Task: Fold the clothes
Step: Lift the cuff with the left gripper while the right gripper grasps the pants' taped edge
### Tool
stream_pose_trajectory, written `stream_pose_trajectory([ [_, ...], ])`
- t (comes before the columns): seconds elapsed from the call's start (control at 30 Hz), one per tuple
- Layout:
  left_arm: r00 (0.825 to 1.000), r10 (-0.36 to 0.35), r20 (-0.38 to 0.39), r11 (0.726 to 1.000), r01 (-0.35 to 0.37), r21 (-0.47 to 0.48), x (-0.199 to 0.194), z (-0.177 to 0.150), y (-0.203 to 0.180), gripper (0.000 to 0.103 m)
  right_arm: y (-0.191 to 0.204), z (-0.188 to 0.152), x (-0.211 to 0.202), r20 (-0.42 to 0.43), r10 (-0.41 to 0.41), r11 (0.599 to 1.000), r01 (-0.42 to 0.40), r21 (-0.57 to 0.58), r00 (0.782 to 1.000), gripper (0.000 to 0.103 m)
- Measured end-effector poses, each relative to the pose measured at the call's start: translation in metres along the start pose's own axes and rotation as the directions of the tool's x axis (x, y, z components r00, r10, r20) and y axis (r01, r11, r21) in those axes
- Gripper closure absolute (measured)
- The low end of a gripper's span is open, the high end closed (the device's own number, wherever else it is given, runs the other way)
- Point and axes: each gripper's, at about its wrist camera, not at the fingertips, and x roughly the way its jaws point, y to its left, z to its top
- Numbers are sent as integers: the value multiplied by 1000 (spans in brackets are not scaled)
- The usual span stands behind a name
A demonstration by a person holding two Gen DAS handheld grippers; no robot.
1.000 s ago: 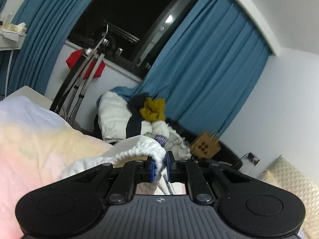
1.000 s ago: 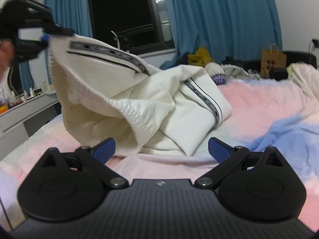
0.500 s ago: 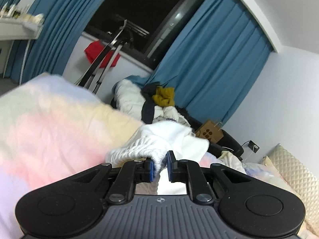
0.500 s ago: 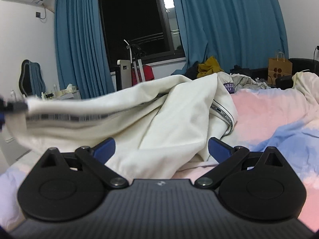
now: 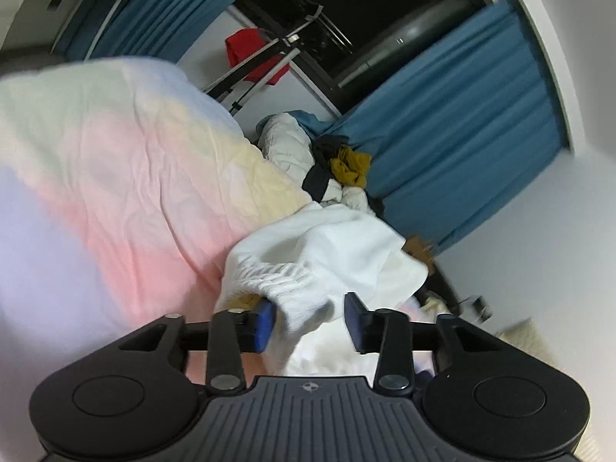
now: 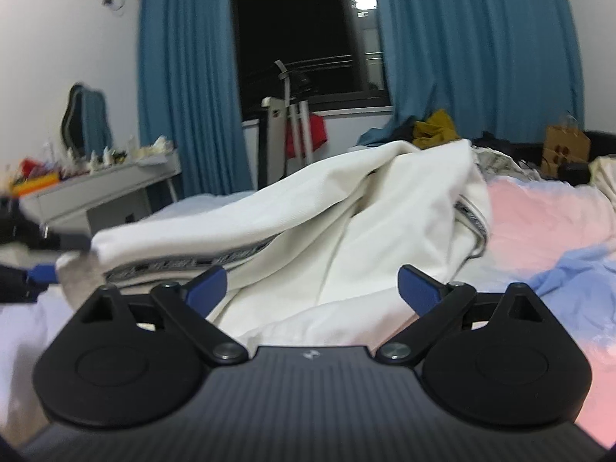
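A white pair of trousers (image 6: 346, 211) with a black-and-white side stripe lies rumpled across the pastel bedspread (image 6: 539, 211). In the left wrist view its ribbed elastic waistband (image 5: 292, 288) sags between the blue pads of my left gripper (image 5: 310, 315). The jaws are opening: the right pad stands clear of the cloth and the left pad just brushes it. The left gripper's blue pad (image 6: 42, 273) also shows at the far left of the right wrist view, beside the waistband end. My right gripper (image 6: 312, 288) hovers wide open just above the near side of the trousers, holding nothing.
A heap of clothes (image 5: 346, 161) lies at the far end of the bed below blue curtains (image 5: 462, 134). A brown paper bag (image 6: 568, 142) stands at the back right. A cluttered grey desk (image 6: 96, 188) is at the left. A folding rack (image 6: 285, 123) stands by the window.
My left gripper came down toward the bed with the waistband and its jaws parted, letting go. The trousers sank from held up to draped low. The right gripper shifted slightly and stayed open.
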Motion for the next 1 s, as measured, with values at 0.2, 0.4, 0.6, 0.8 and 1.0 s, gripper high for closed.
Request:
stream_pose_trajectory([
  [0.2,999,-54,-2,988,53,-144,17,7,22,54,33,-10,2,-43,75,986,-81,-147,996,10],
  [0.4,992,-115,-53,976,103,-191,32,-3,25,52,34,-20,9,-176,-9,986,-21,-164,984,10],
  [0.6,991,-90,-102,984,73,-161,32,-15,22,51,31,-31,12,-355,-9,984,-56,-171,935,10],
  [0.8,989,-120,-83,980,105,-166,32,-14,25,51,20,-45,38,-354,-69,995,40,-90,933,21],
  [1.0,981,-178,-84,970,161,-180,27,-16,24,47,-16,-32,41,-225,-96,978,134,160,970,69],
])
